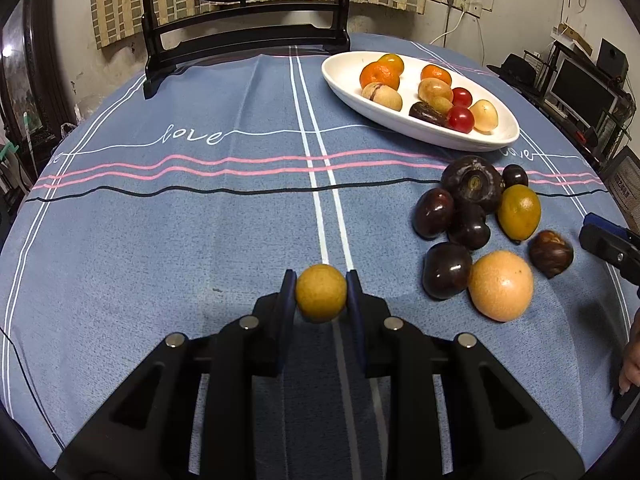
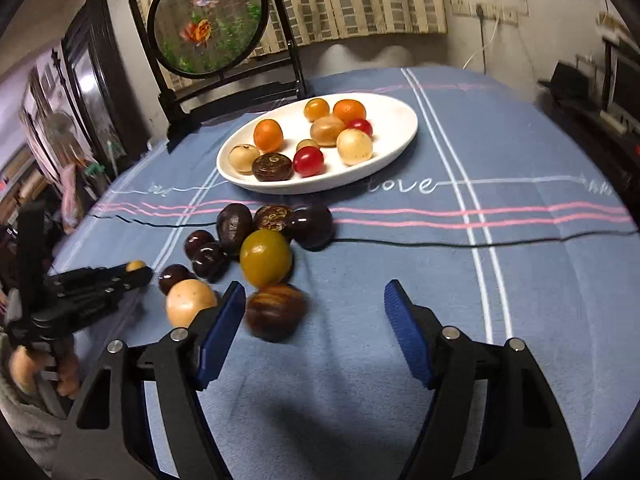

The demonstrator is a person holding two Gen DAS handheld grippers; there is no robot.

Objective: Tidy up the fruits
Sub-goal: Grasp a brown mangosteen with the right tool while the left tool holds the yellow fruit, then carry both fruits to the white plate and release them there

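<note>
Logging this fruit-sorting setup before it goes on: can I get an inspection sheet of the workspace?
Surface: blue striped tablecloth, wrinkled.
Job's things: white oval dish with about ten fruits; loose fruit pile on cloth in front of it.
Clutter: round fish screen on black stand behind dish.
Grippers: left gripper shut on small yellow-brown fruit; right gripper open, brown fruit by its left pad.
Cables: white cord at wall socket.
Surroundings: curtain, monitor, shelves.

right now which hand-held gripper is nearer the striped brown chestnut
Right. The right hand-held gripper is open, with the striped brown chestnut just beside its blue left pad. The left hand-held gripper, across the fruit pile, grips a small yellow fruit.
</note>
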